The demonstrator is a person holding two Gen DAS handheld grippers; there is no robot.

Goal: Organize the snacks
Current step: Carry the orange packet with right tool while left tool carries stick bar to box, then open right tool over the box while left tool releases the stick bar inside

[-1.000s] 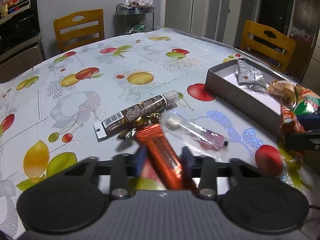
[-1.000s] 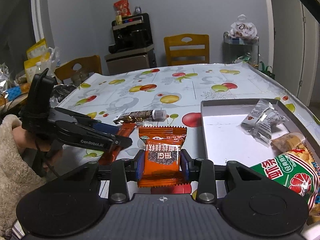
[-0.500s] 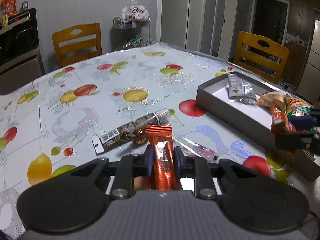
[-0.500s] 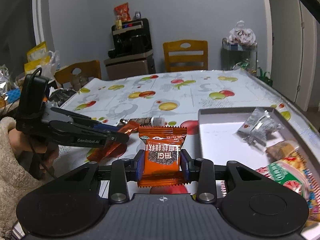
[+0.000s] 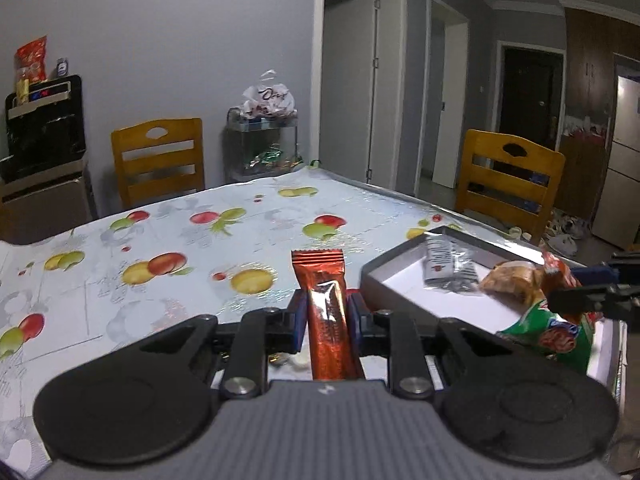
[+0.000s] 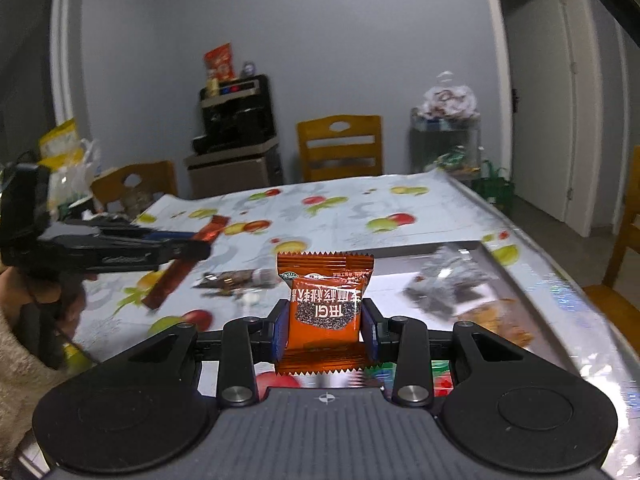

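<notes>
My left gripper (image 5: 327, 314) is shut on a long orange snack bar (image 5: 326, 312) and holds it upright above the table, left of the grey box (image 5: 384, 280). In the right wrist view the left gripper (image 6: 192, 250) shows at the left with the bar (image 6: 180, 268) hanging from it. My right gripper (image 6: 325, 330) is shut on a square orange snack packet (image 6: 325, 308), raised near the box's left side (image 6: 404, 264). In the box lie a silver packet (image 5: 448, 268), a brown pastry (image 5: 512, 280) and a green bag (image 5: 556, 332).
A dark brown stick packet (image 6: 236, 278) and a small clear tube (image 6: 250, 300) lie on the fruit-print tablecloth (image 5: 160, 248). Wooden chairs (image 5: 160, 160) (image 5: 508, 188) stand at the far edges. A black appliance (image 6: 236, 116) stands by the wall.
My left gripper lifted the orange bar off the table and swung right toward the box. My right gripper rose with its packet; the view tilted up.
</notes>
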